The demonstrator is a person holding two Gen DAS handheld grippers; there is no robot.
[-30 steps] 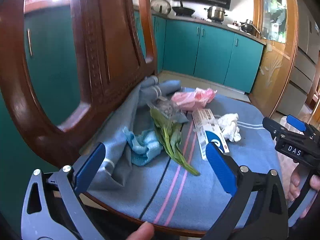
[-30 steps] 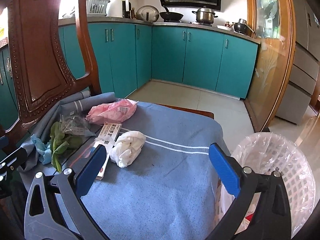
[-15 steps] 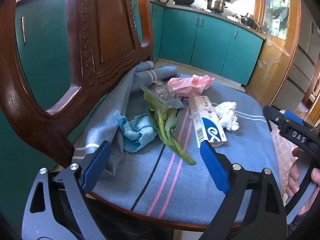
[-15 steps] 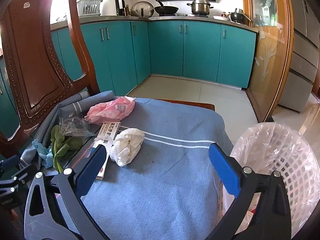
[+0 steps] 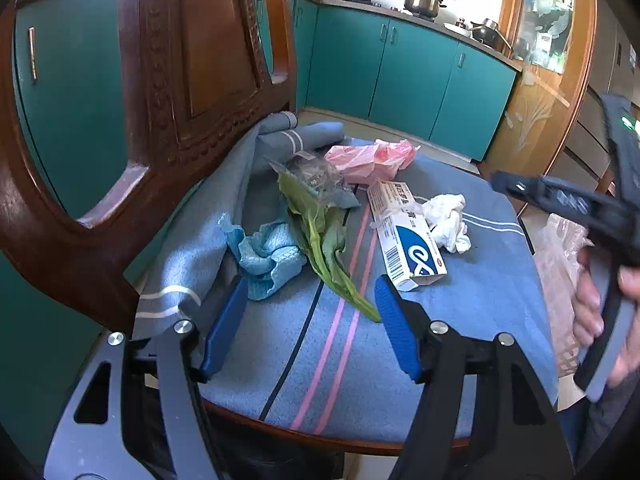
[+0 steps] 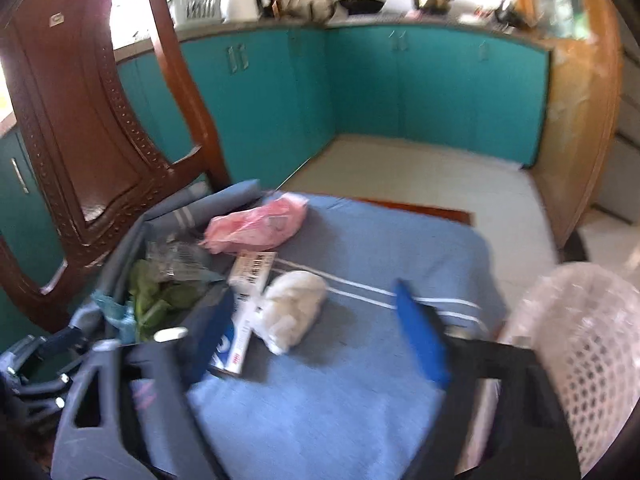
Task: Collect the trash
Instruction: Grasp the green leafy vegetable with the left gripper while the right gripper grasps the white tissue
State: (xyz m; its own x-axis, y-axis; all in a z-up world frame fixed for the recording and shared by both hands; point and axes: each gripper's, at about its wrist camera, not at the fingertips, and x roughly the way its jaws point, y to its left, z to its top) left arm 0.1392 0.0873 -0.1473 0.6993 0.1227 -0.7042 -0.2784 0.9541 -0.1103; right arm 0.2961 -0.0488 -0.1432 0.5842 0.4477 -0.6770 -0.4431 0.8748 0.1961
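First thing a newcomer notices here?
The trash strewn over the blue cloth on the wooden chair: a green leafy stalk, white-and-blue carton and crumpled white tissue mid-seat, pink bag behind. Both grippers, left and right, hover open; a lined white basket stands right of the seat.

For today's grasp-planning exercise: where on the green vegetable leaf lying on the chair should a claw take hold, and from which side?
Probably the thin stalk end of the green vegetable leaf, which points toward the open left claw. Come from above, jaws across the stalk: it lies flat on the blue cloth, its narrow tip is clear of other trash, and its broad far end sits under a crumpled clear wrapper.
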